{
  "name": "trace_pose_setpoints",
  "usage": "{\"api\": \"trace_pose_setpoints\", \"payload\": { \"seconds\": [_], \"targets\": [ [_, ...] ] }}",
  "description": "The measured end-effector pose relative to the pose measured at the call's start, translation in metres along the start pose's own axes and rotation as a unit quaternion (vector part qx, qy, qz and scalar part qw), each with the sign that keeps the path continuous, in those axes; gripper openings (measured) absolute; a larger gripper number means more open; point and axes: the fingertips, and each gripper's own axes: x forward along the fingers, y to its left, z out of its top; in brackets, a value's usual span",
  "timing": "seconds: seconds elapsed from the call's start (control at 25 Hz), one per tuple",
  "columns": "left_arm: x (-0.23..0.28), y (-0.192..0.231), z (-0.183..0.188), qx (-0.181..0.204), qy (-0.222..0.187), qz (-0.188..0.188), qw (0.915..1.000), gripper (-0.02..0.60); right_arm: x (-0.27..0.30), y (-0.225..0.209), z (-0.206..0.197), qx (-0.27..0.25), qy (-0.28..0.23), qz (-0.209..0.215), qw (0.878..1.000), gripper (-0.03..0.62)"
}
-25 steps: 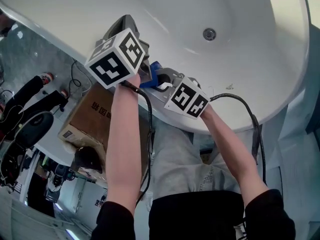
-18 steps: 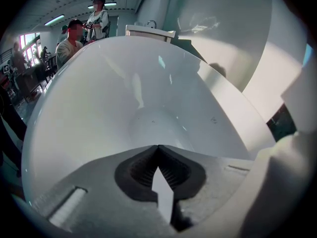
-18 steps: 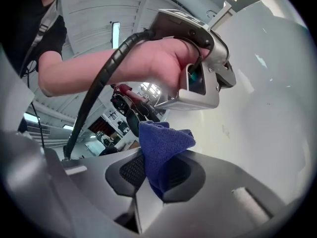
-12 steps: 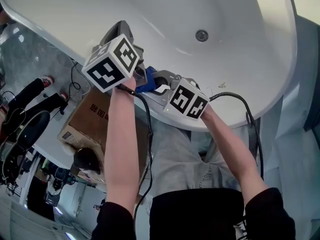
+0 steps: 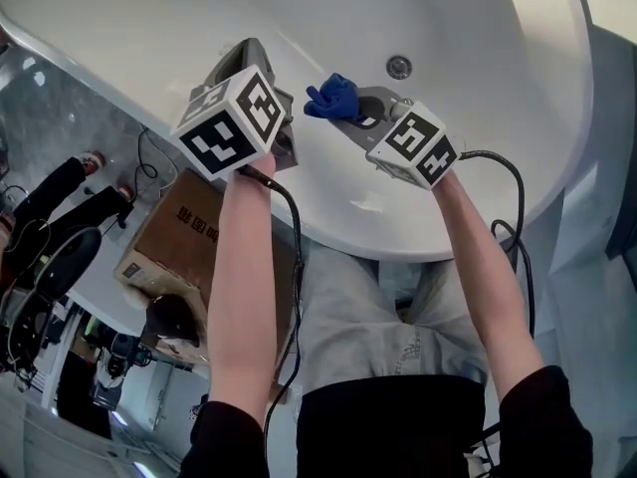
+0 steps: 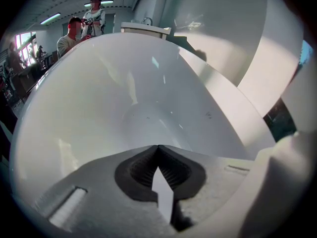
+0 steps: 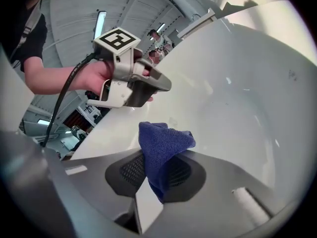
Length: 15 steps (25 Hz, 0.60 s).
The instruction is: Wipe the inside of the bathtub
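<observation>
The white bathtub [image 5: 149, 28] fills the top of the head view, with its round drain [image 5: 399, 66] at the upper right. My right gripper [image 5: 350, 108] is shut on a crumpled blue cloth [image 5: 332, 96] and holds it over the tub's inner wall, just below and left of the drain. In the right gripper view the blue cloth [image 7: 163, 145] sticks up from the closed right gripper [image 7: 157, 175]. My left gripper [image 5: 257, 56] hangs over the tub's near wall, left of the cloth. Its jaws are shut with nothing in them, and the left gripper [image 6: 157, 150] faces along the tub's basin [image 6: 138, 108].
A cardboard box [image 5: 184, 229] stands on the floor outside the tub's rim [image 5: 328, 237], with cables by it. A person's legs and shoes [image 5: 70, 182] are at the left. Other people [image 6: 74, 31] stand beyond the tub's far end.
My right gripper has lifted the blue cloth from beside the near rim up into the tub, toward the drain. The left gripper has hardly moved.
</observation>
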Motion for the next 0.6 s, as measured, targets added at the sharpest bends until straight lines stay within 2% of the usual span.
{"api": "trace_pose_setpoints", "payload": {
  "seconds": [0.24, 0.6],
  "targets": [
    [0.025, -0.009, -0.022, 0.002, 0.015, 0.0, 0.9999, 0.002, -0.011, -0.077, -0.009, 0.041, -0.025, -0.066, 0.997, 0.071],
    [0.069, 0.006, -0.065, -0.005, 0.044, -0.012, 0.9989, 0.002, 0.025, -0.125, -0.073, 0.076, 0.016, -0.096, 0.992, 0.071]
  ]
}}
